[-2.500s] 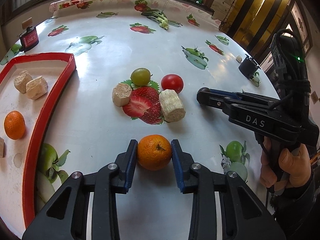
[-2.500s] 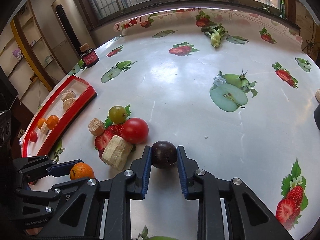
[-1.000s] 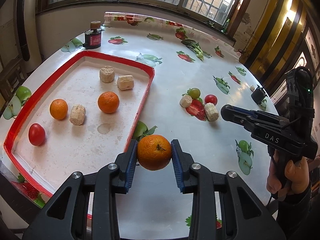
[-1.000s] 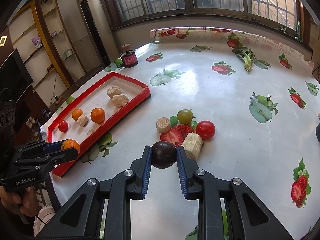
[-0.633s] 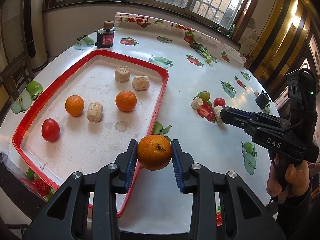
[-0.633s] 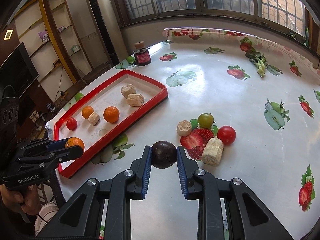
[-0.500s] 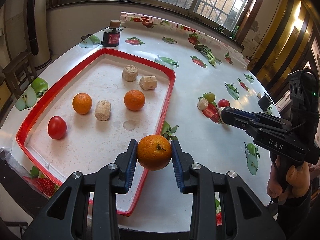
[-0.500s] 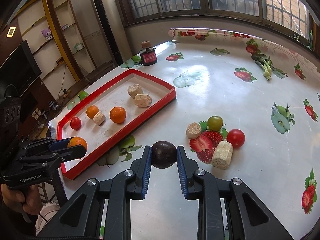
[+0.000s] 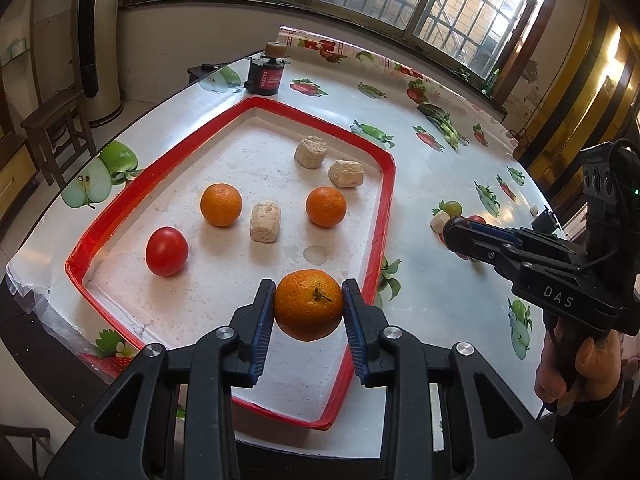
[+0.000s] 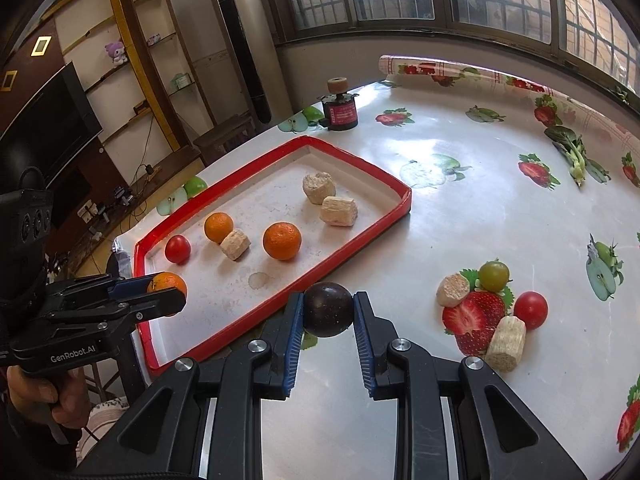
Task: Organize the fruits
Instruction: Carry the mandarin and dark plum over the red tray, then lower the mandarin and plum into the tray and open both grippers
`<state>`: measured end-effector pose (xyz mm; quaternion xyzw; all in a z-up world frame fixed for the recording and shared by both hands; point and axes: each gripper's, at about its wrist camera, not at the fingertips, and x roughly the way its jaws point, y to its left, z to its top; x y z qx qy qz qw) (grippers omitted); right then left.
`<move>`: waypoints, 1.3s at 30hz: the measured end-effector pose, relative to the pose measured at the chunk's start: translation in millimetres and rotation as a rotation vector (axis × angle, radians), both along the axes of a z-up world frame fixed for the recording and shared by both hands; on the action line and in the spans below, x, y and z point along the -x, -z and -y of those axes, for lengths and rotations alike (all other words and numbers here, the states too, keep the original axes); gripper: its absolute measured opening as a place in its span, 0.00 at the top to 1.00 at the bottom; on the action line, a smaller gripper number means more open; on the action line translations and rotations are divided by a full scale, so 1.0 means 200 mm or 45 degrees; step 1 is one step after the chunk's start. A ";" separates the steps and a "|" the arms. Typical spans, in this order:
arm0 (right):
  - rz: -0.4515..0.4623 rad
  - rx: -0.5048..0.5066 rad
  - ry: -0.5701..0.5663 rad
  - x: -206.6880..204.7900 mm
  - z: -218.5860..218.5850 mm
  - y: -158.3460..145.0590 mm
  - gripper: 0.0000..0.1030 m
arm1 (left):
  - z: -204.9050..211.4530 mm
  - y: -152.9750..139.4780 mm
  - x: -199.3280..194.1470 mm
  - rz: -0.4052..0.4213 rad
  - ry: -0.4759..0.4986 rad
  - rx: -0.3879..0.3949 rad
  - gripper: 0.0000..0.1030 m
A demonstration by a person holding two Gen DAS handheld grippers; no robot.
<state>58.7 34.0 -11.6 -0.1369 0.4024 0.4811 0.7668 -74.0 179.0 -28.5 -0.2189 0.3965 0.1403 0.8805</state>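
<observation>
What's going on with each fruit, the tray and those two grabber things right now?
Left gripper: shut on orange, over tray.
Right gripper: shut on dark plum, beside tray.
Red tray: holds two oranges, a tomato, three beige chunks.
Green fruit, red tomato: on table.

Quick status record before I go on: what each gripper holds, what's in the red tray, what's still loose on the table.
left gripper: jaws shut on an orange, over the near end of the red tray
right gripper: jaws shut on a dark plum, by the tray's outer rim
in tray: two oranges, one red tomato, three beige chunks
loose on table: green fruit, red tomato, two beige chunks
far table edge: dark jar
</observation>
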 end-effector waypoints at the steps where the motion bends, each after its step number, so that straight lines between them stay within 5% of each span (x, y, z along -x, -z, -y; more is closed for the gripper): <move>1: -0.001 -0.001 -0.008 0.00 -0.02 0.00 0.76 | -0.01 0.00 0.00 -0.002 -0.005 0.000 0.70; 23: -0.067 0.073 -0.214 0.13 -0.44 0.16 0.76 | -0.21 0.13 0.04 -0.104 -0.115 -0.032 0.70; 39: -0.070 0.143 -0.215 0.10 -0.52 0.27 0.74 | -0.24 0.19 0.01 -0.152 -0.122 -0.029 0.69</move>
